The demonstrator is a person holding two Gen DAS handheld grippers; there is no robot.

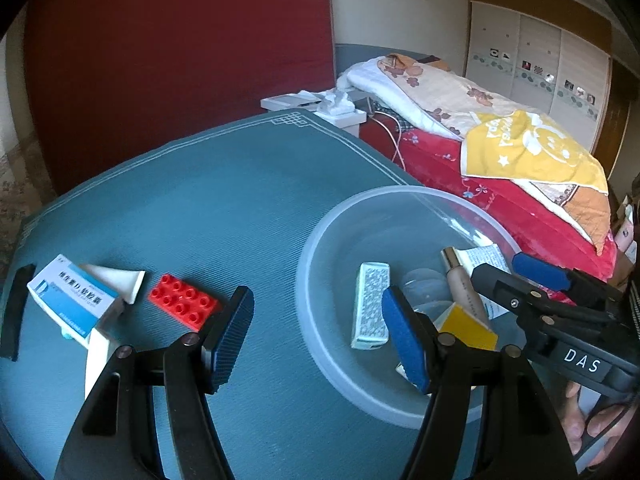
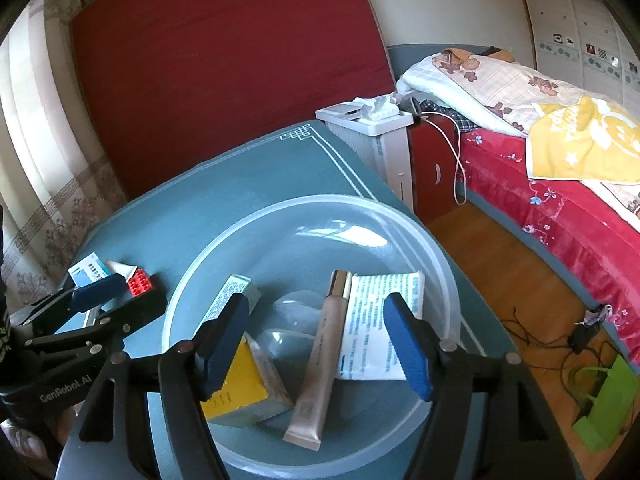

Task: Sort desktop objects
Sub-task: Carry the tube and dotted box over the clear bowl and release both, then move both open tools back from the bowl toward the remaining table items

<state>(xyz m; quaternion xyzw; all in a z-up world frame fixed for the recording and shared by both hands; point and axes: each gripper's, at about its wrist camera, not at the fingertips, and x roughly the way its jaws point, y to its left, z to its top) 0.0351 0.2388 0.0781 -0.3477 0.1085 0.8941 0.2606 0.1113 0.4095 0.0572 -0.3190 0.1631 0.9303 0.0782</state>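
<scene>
A clear plastic bowl (image 1: pixel 320 240) (image 2: pixel 400 216) sits on the teal table mat (image 1: pixel 200 200). It holds a pale green box (image 1: pixel 370 306) (image 2: pixel 230 296), a yellow box (image 2: pixel 240 392) (image 1: pixel 466 326), a beige tube (image 2: pixel 316 372) (image 1: pixel 466 290) and a white printed packet (image 2: pixel 372 328). Left of the bowl lie a red brick (image 1: pixel 184 306) (image 2: pixel 139 282), a blue-white medicine box (image 1: pixel 72 300) (image 2: pixel 90 268) and a white tube (image 1: pixel 120 278). My left gripper (image 1: pixel 318 332) is open, straddling the bowl's left rim. My right gripper (image 2: pixel 316 338) (image 1: pixel 516 272) is open and empty above the bowl.
A black strip (image 1: pixel 16 312) lies at the mat's left edge. A white heater with tissues (image 2: pixel 372 132) stands behind the table. A bed (image 2: pixel 560 152) is at the right, with cables and a green bag (image 2: pixel 604 404) on the wooden floor.
</scene>
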